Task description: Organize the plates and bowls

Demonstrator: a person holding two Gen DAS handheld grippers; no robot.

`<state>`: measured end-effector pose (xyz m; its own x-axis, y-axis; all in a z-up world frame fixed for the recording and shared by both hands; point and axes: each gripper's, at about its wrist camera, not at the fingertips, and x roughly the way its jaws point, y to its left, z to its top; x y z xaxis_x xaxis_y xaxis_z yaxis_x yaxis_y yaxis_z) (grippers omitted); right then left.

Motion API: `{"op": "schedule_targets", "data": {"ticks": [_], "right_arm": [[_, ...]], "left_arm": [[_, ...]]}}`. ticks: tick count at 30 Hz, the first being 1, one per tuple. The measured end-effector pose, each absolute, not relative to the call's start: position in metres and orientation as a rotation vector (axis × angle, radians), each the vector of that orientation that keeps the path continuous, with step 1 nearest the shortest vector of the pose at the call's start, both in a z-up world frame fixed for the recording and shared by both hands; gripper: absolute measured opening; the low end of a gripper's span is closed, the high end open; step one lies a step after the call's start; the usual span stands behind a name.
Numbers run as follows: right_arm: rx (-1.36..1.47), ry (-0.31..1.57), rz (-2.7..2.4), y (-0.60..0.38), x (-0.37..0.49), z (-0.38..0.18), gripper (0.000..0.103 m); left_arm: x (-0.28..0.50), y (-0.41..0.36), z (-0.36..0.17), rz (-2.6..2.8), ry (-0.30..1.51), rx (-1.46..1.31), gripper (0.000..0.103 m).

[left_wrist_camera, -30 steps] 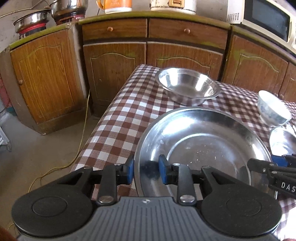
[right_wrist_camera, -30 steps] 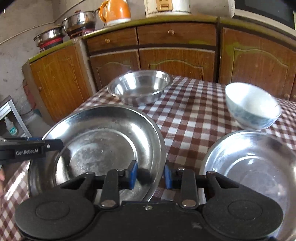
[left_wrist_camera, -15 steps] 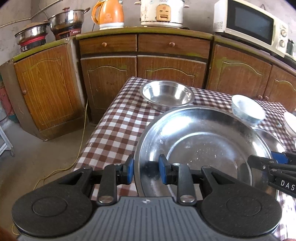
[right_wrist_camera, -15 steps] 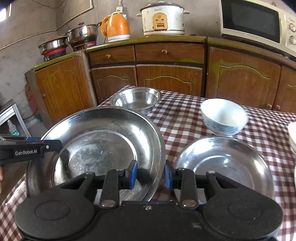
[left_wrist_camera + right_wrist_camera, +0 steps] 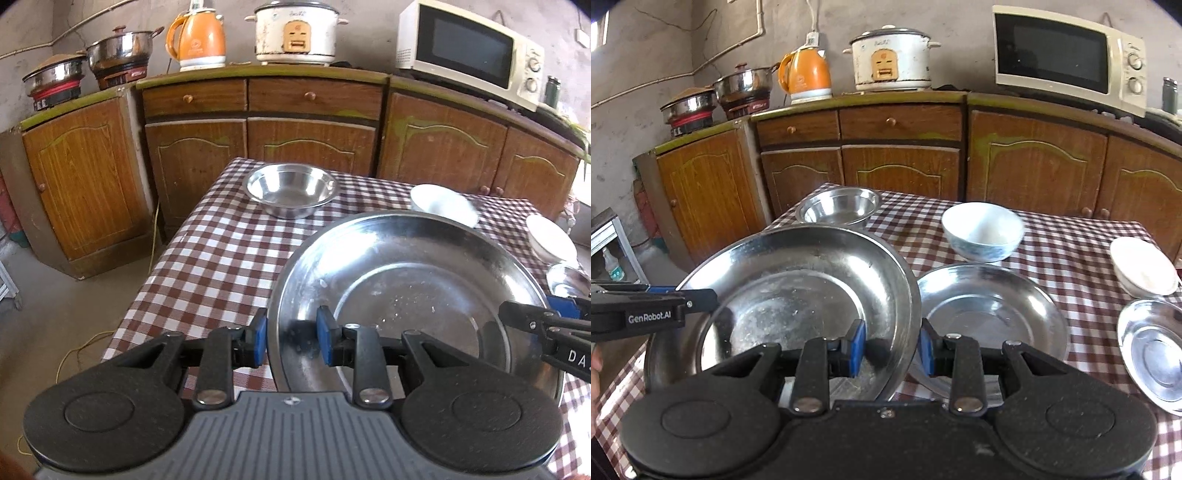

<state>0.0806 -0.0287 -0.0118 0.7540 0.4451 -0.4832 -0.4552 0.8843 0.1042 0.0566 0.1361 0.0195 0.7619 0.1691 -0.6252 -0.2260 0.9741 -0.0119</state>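
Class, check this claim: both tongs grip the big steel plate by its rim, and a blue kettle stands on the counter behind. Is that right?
Not quite. The kettle is orange, not blue, as the right wrist view shows. Both the left tongs and right tongs do grip the big steel plate by its rim.

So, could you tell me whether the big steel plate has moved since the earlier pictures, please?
Yes. The big steel plate has been lifted and drawn back toward the camera side, away from the steel bowl, which now sits farther off against the cabinets.
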Motion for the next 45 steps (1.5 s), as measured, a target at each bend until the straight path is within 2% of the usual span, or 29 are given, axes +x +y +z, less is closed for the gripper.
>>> {"op": "schedule_targets", "data": {"ticks": [45], "right_arm": [[0.086,0.531,0.269,-0.184,-0.002,-0.015,0.039]], "left_arm": [[0.018,0.006,0.017,0.006,0.666,-0.035,0.029]]}}
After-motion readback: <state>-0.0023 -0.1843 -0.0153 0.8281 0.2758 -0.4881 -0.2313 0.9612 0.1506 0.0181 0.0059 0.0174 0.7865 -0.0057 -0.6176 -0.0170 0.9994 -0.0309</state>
